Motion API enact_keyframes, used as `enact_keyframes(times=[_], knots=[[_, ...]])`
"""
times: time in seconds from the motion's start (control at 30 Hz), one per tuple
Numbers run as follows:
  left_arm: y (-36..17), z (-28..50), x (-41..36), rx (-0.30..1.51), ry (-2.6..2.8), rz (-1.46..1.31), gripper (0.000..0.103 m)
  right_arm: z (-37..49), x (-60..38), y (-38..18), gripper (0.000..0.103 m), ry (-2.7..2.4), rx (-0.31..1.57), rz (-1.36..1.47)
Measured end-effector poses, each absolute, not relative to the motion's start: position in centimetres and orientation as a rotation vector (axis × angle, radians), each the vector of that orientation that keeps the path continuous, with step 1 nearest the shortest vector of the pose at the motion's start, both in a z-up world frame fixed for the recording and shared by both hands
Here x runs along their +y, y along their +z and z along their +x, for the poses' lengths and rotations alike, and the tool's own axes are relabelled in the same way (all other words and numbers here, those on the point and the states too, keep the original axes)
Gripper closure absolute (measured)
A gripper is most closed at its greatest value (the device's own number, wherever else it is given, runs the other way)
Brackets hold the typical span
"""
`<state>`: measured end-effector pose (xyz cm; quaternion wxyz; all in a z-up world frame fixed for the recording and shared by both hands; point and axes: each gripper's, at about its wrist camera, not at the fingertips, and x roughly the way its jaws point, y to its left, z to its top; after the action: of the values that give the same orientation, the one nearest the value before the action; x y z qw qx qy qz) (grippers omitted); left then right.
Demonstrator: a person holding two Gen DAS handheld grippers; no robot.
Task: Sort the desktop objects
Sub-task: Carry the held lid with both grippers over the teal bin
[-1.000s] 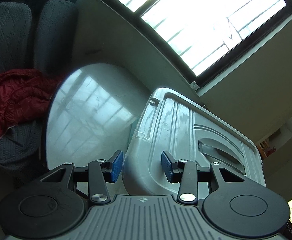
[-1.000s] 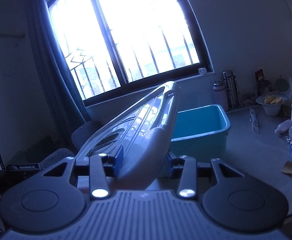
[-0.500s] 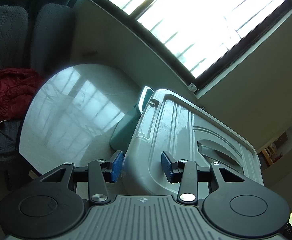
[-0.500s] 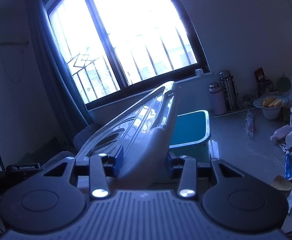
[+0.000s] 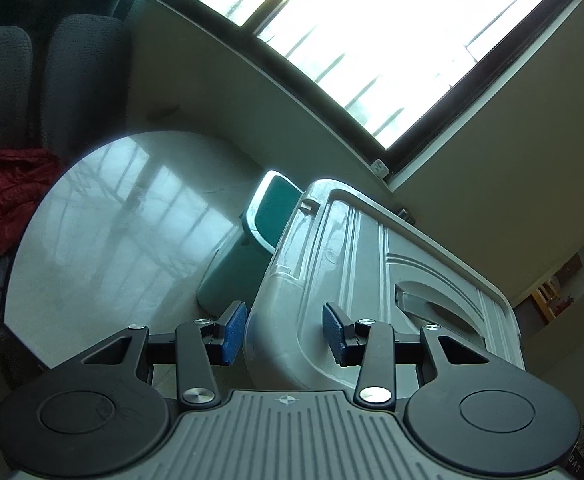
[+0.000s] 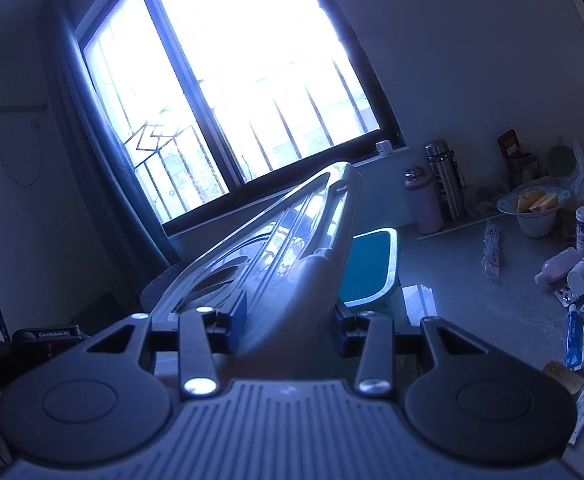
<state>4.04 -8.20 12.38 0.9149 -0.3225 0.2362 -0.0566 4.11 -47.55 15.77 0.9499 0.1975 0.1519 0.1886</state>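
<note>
One grey lid [image 5: 355, 264] – ribbed, glossy, tilted; teal bin [image 6: 367, 268] behind

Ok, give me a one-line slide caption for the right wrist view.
Right gripper clamps the grey bin lid, tilted above the teal bin; toiletries and flasks crowd the table's right side.

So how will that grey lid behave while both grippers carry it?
The lid looks like stiff moulded plastic with ribs, so it probably won't flop. It is broad and thin, likely light for its size. Its surface is glossy, and the left gripper and right gripper each clamp only an edge, so it might slip or twist.
</note>
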Motion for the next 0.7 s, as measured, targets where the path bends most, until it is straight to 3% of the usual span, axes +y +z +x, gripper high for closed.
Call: enact_keyframes(times=[0.7], knots=[[13.1,17.0,-9.6,0.548,-0.081,-0.589,0.06,15.3,-50.3,12.5,0.06,0.384,0.349,0.488]])
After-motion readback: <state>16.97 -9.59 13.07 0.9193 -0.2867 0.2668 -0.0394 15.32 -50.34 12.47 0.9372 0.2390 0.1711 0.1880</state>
